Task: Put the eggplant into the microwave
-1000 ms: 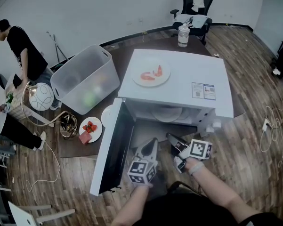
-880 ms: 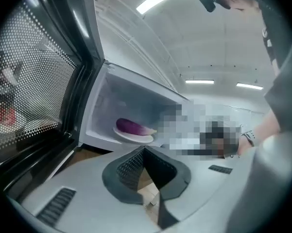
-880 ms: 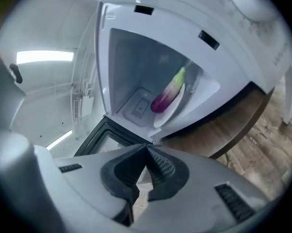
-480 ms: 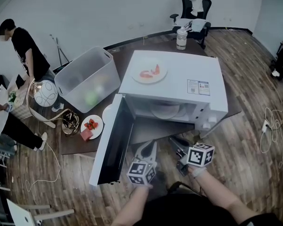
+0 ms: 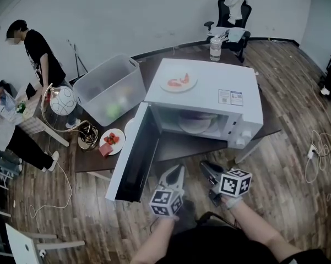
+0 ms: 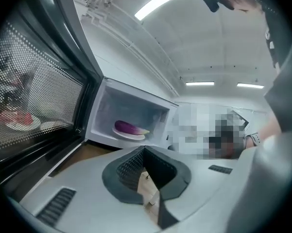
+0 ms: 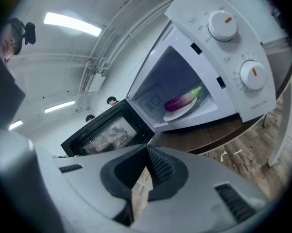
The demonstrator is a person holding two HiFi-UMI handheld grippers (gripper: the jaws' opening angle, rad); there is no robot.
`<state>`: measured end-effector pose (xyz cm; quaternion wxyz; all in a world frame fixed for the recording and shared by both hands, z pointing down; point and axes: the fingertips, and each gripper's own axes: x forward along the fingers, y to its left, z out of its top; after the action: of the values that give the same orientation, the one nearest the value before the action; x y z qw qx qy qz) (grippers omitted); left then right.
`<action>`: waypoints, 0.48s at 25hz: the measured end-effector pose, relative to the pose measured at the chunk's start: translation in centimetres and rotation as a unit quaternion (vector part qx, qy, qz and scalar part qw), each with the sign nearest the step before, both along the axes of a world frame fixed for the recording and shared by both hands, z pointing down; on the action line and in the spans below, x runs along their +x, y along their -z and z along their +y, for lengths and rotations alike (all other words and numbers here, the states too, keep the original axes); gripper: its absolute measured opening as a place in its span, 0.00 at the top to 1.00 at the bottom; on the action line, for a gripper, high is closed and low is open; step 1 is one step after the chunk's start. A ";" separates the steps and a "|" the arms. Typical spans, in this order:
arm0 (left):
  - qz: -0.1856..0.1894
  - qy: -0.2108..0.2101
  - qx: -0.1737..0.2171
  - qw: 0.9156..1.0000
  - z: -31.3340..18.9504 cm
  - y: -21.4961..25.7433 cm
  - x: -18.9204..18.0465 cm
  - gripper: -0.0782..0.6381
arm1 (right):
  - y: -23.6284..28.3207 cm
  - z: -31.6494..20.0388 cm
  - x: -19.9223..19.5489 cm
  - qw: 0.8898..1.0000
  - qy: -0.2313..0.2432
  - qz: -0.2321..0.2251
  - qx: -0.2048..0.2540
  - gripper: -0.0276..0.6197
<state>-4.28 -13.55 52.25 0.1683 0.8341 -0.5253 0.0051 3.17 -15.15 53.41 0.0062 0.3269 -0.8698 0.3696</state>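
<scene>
Eggplant (image 6: pixel 128 127) already sits inside the microwave (image 5: pixel 209 100), on the white plate (image 6: pixel 120 134) in the cavity. Its long axis runs side to side across the opening, green stem end toward the R, i.e. the knob side. Door (image 5: pixel 133 155) is swung wide open on its L hinge and sticks out toward the person.

The 2 grippers hang in front of the opening, off the table edge & well apart from the eggplant. L gripper (image 5: pixel 176 170): jaws together, nothing btwn them. R gripper (image 5: pixel 205 166): jaws together too, empty. Both point roughly at the cavity, so the eggplant lies straight ahead of them & a bit up.

Judgement: the placing looks done, and all that's left, if anything, is shutting the door. What matters there is the door vs the jaws. Its inner mesh face is turned toward the grippers, and its free edge is just L of the L gripper, so the L one is clearly nearer. It'd prob need to go round to the outer face & push toward the R; the R gripper is on the knob side, farther off
</scene>
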 end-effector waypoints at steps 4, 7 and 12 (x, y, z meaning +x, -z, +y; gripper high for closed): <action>0.000 0.006 0.005 1.000 1.4 0.3 0.1 0.89 | 0.2 1.5 0.0 1.000 0.005 0.000 0.004 0.96; 0.001 0.011 0.010 1.000 2.5 0.6 0.2 0.89 | 0.2 2.5 0.0 1.000 0.006 0.000 0.003 0.96; -0.001 0.014 0.012 1.000 4.8 0.7 0.6 0.89 | 0.4 4.2 0.0 1.000 0.013 0.006 0.009 0.96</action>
<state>-3.68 -8.76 51.58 0.1580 0.8288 -0.5368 -0.0025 3.18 -10.96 53.04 0.0130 0.3182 -0.8772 0.3593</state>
